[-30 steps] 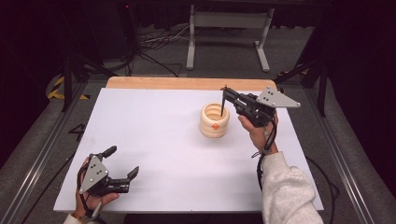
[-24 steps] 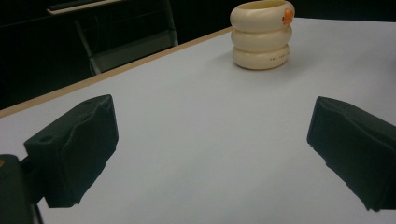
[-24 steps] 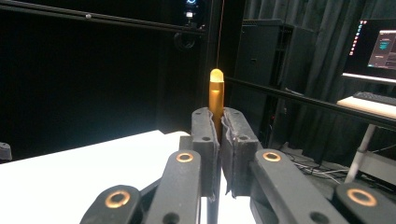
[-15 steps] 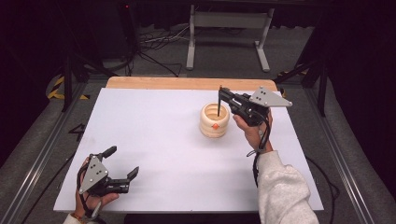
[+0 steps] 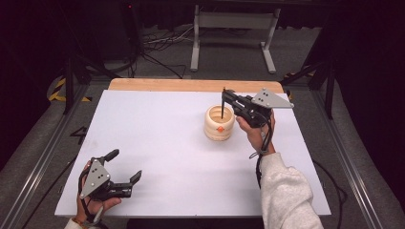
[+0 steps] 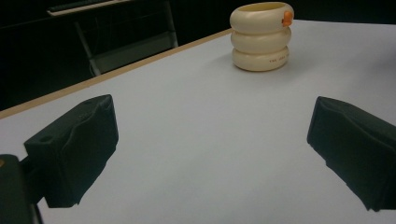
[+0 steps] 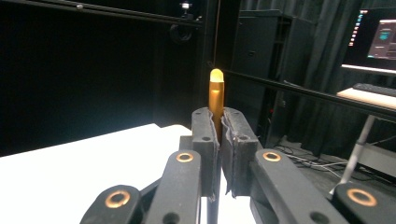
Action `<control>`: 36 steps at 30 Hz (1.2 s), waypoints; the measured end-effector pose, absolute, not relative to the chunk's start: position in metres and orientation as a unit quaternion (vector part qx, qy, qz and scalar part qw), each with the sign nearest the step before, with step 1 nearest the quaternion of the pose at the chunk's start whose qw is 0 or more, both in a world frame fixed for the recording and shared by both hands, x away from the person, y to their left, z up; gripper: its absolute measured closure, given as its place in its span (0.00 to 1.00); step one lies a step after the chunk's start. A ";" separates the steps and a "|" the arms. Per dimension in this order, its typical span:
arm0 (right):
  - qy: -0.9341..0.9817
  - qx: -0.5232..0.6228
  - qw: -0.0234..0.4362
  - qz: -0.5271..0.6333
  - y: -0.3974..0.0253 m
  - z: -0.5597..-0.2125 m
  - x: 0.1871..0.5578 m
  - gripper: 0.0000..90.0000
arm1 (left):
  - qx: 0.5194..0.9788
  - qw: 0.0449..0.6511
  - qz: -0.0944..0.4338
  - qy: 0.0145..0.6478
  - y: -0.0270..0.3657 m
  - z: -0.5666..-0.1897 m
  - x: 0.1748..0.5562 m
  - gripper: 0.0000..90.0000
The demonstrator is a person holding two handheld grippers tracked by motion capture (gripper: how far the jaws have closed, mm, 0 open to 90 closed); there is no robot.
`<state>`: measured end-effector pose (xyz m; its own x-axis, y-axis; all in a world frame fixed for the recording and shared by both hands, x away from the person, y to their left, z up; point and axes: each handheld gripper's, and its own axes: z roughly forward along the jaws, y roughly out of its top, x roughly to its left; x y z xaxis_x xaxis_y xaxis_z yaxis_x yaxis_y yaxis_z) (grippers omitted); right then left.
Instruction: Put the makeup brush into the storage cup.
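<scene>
The right gripper (image 5: 223, 95) is holding a thin dark stick (image 5: 222, 106) upright over the cream holder (image 5: 219, 122) — a squat, ribbed pot that looks like three stacked rings w/ a small orange tab (image 5: 219, 128) on its side. The stick's lower end is dipping into the pot's open mouth in the high view; how deep it's reaching can't be told. In the right gripper view the jaws are clenching tight on the stick (image 7: 215, 105), whose orange shaft w/ a paler yellow tip is poking up above the pads (image 7: 205, 140). The person's right hand (image 5: 255, 131) is gripping the tool from behind, grey sleeve (image 5: 286, 195) trailing toward the table's near edge.

The pot is sitting on the white table (image 5: 157, 143), right of centre and toward the far side.

The left gripper (image 5: 125, 169) is resting low at the near left corner, well apart from the pot — jaws spread wide, nothing between them. The left gripper view is showing the pot (image 6: 261, 37) far off across bare tabletop, orange tab (image 6: 286, 17) near its rim.
</scene>
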<state>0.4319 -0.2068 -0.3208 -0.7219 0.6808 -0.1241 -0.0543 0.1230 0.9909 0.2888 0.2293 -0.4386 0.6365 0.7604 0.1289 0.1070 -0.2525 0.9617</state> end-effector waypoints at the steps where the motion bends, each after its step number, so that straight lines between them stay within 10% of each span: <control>1: 0.689 0.228 0.300 0.620 -0.206 -0.322 0.432 0.95 | 0.730 0.534 0.305 0.298 0.229 -0.439 0.289 0.03; 36: 0.690 0.265 0.282 0.612 -0.212 -0.364 0.442 0.95 | 0.733 0.533 0.301 0.296 0.229 -0.440 0.290 0.04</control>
